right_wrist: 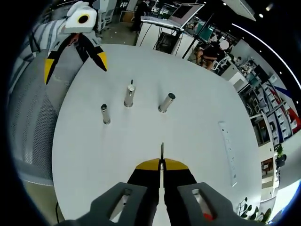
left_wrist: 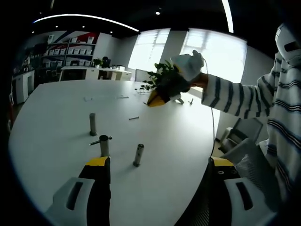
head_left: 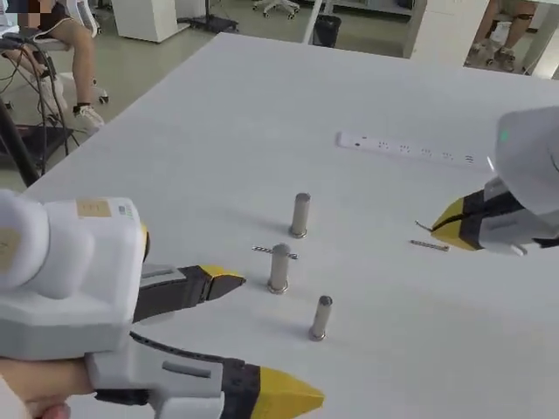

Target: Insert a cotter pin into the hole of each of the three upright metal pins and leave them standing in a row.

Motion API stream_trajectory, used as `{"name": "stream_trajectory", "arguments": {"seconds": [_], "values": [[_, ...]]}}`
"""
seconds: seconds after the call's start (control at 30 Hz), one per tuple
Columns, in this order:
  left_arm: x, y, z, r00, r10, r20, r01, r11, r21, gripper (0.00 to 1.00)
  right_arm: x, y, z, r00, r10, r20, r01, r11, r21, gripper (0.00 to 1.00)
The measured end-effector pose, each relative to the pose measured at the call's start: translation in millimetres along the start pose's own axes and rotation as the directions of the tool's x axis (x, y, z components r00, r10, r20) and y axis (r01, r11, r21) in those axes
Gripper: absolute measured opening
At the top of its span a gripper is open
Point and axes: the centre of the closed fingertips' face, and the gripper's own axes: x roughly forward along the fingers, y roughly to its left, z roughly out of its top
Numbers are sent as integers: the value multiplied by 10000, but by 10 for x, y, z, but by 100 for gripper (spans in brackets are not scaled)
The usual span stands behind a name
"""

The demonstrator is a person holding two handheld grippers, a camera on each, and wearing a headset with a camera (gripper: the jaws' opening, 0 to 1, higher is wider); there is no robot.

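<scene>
Left gripper (head_left: 275,339), head view: jaws spread wide, empty.
Metal pins (head_left: 279,272), head view: three upright; middle one holds cotter pin (head_left: 275,253).
Left gripper view: jaws apart, pins ahead.
Right gripper (right_wrist: 161,162), right gripper view: jaws pinching second cotter pin (right_wrist: 162,150), well apart from pins.

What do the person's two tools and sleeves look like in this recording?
Both the left tool and right tool have bulky white housings, black jaws and yellow tips. The left housing carries tan stickers. A thin cable hangs from the right tool. The sleeve is white with dark stripes.
</scene>
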Motion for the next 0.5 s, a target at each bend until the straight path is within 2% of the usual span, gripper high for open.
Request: {"name": "stream_trajectory", "arguments": {"seconds": [0.27,0.43,0.5], "values": [[24,83,172,9990,136,436,-124,9995,-281,79,-116,63,161,9971,-525,544,523,9986,49,0],[67,89,238,9983,30,588,-4,9991,-430,74,-148,182,219,9936,-543,987,504,9979,416,0],[99,81,259,9981,-46,622,75,9988,-477,73,-129,161,213,9929,-615,1021,574,9974,433,0]]}}
